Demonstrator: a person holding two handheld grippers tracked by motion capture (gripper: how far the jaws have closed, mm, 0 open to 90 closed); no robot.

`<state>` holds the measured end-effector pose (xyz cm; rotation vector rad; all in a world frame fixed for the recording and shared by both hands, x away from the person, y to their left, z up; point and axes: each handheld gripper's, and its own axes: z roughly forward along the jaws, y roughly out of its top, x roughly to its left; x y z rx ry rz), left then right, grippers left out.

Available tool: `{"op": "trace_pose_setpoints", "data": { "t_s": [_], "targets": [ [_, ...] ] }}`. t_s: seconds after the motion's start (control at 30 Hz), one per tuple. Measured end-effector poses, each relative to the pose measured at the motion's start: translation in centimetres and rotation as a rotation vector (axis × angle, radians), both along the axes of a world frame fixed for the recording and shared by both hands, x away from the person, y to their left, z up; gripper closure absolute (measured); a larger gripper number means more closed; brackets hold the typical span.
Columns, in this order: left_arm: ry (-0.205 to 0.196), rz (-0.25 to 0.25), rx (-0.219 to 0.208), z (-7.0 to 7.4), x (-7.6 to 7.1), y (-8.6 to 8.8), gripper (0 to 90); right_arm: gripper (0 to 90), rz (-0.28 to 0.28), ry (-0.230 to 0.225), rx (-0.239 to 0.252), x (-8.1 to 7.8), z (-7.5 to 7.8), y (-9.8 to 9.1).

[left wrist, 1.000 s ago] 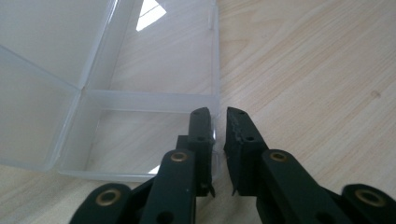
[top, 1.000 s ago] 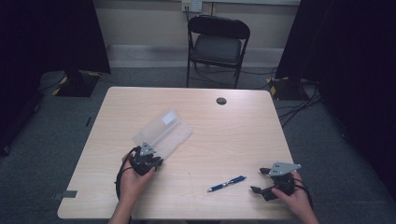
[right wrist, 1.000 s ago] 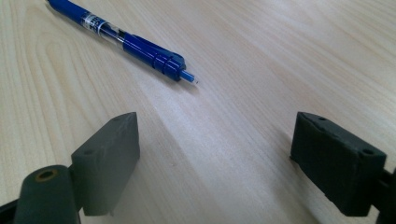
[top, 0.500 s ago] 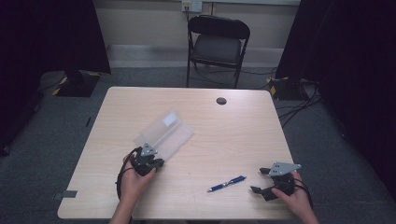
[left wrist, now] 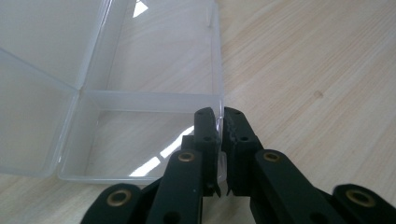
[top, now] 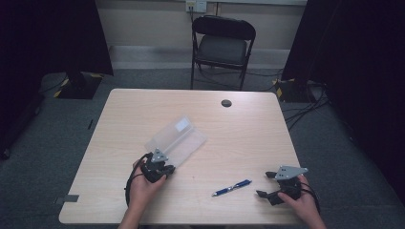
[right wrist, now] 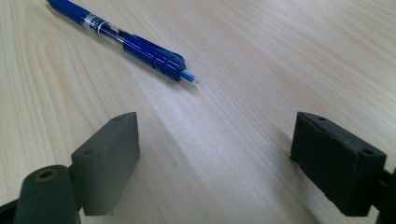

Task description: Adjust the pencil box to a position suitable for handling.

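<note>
A clear plastic box (top: pixel 177 139) lies open on the wooden table (top: pixel 248 138), left of centre, its lid folded back. My left gripper (top: pixel 165 161) is at the box's near corner. In the left gripper view its jaws (left wrist: pixel 220 120) are pinched together on the box's thin side wall (left wrist: pixel 217 70). A blue pen (top: pixel 231 187) lies near the front edge, right of centre. My right gripper (top: pixel 266 184) rests just right of the pen, open, with bare table between its fingers. In the right gripper view the pen (right wrist: pixel 126 39) lies ahead and to the left of the gripper (right wrist: pixel 215 140), its tip pointing toward the gap.
A small black round cap (top: pixel 226 103) sits in the table near its far edge. A black folding chair (top: pixel 223 45) stands behind the table. Cables (top: pixel 305 102) run over the floor at the right. Dark curtains hang at both sides.
</note>
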<state>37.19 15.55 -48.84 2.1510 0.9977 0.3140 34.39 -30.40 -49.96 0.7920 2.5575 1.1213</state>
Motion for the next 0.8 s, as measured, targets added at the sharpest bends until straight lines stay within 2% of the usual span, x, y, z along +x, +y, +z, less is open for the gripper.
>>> {"op": "trace_pose_setpoints", "data": {
  "t_s": [0.07,0.1,0.37,0.5,0.67,0.77,0.8],
  "targets": [
    [-0.009,-0.019,0.014,0.0,0.0,-0.2,84.8,14.6,0.002,-0.001,0.001,0.0,0.0,0.0],
    [0.005,-0.011,0.0,0.0,-0.1,-0.5,84.7,14.6,0.002,-0.001,0.001,0.0,0.0,0.0],
    [0.0,-0.031,0.006,0.1,-0.1,-1.2,84.6,14.6,0.002,-0.001,0.001,0.0,0.0,0.0],
    [0.01,-0.026,-0.01,0.0,-0.2,-1.7,84.3,14.6,0.001,-0.001,0.001,0.0,0.0,0.0],
    [0.007,-0.037,0.013,0.1,-0.1,-2.0,84.3,14.6,0.001,-0.002,0.001,0.0,0.0,0.0],
    [0.014,-0.034,0.006,0.1,-0.2,-2.2,84.3,14.6,0.001,-0.002,0.001,0.0,0.0,0.0],
    [0.018,-0.033,-0.008,0.1,-0.2,-2.3,84.2,14.6,0.001,-0.002,0.001,0.0,0.0,0.0]
  ]
}}
